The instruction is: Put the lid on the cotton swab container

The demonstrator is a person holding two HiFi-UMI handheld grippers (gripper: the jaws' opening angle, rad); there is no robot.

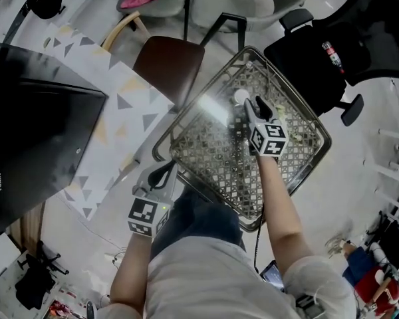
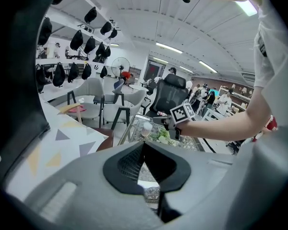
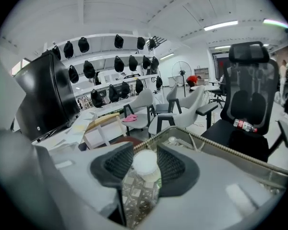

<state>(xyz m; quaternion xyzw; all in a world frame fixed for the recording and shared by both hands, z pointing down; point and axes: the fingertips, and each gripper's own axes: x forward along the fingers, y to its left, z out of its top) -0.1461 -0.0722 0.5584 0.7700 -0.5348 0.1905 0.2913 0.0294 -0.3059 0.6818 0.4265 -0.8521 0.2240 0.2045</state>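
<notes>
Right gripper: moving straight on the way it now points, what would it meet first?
The right gripper would first meet the white round lid already between its jaws; beyond, probably the wire basket. Contact is unclear.

A raised wire rim [image 1: 292, 185] runs right round the table, so anything going in has to come over it. The near corner and the right corner of the top lie open. Toward the far corner stands the cotton swab container [image 1: 241, 97]. The right gripper [image 1: 253, 105] hangs just behind it, jaws apart, and the forearm [image 1: 279, 198] stretches in across the near right edge. A brown chair [image 1: 169, 62] crowds the far left edge and a black office chair [image 1: 319, 58] the far right. The left gripper [image 1: 165, 173] sits at the near left edge beside the patterned desk [image 1: 113, 131].
</notes>
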